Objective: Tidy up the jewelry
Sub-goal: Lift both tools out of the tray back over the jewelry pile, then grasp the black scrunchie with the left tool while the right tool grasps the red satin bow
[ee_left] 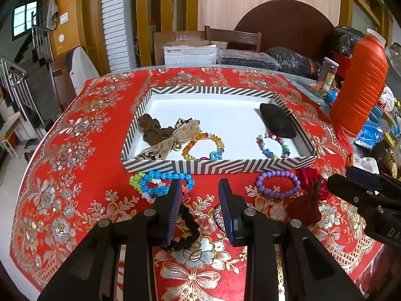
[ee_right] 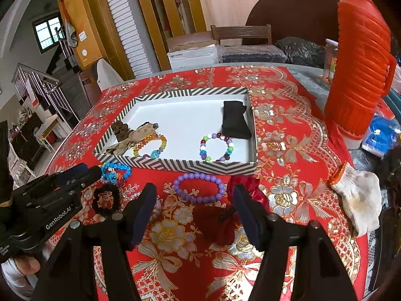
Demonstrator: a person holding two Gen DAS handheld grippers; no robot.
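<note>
purple bead bracelet (ee_right: 199, 188) lies at 12 o'clock of the right gripper (ee_right: 194, 195), jaws wide, empty; left gripper (ee_left: 200, 188) part open, empty, over a black scrunchie (ee_left: 186, 228).

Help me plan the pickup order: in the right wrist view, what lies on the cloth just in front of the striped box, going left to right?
Blue bead bracelet → black scrunchie → purple bead bracelet → red pouch. Far off to the right lies a white work glove.
</note>
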